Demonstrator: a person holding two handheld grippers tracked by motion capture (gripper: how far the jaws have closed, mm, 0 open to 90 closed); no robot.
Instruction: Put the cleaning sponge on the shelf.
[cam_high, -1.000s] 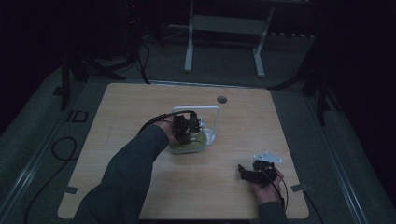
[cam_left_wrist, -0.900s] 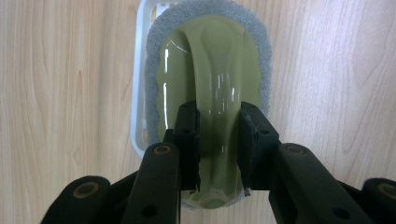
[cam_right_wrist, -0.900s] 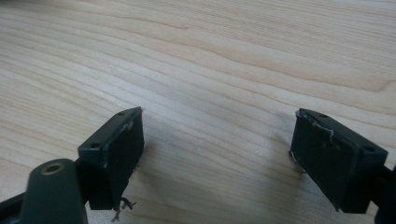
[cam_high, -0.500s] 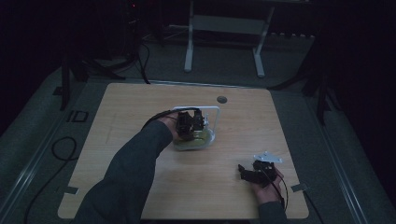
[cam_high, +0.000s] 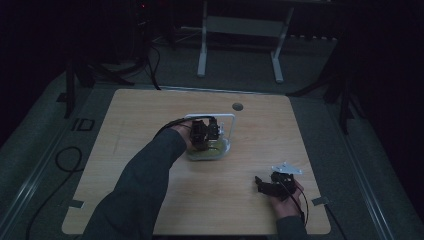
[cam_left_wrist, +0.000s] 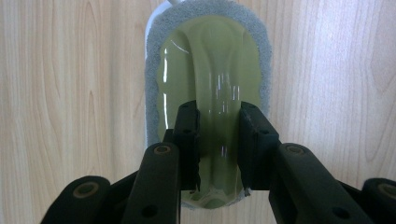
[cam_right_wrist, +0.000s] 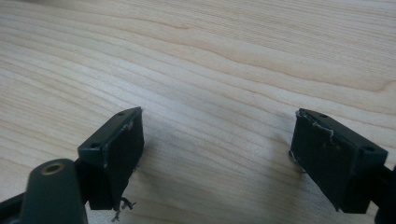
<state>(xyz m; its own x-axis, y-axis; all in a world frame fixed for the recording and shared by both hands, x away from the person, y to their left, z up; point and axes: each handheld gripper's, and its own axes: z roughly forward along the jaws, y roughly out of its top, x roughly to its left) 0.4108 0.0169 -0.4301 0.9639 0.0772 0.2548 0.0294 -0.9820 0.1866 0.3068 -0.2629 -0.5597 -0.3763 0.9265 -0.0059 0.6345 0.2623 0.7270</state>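
From the high view we see a dim room and a light wooden table (cam_high: 150, 125), where a person's dark-sleeved left arm reaches to mid-table and holds the left gripper (cam_high: 204, 134) down on a pale green scrubber (cam_high: 210, 151) beside a white wire frame (cam_high: 227, 117). Near the table's right front corner the right gripper (cam_high: 267, 186) rests in the person's hand, well apart from the scrubber. In the left gripper view we look straight down on the scrubber (cam_left_wrist: 210, 70): a glossy olive-green holder with a raised central ridge, rimmed by a grey abrasive pad, lying on the wood; the two black jaws are closed against either side of that ridge, gripping it. In the right gripper view we see the right gripper (cam_right_wrist: 217, 154) with its jaws spread wide, nothing between them but bare wood grain.
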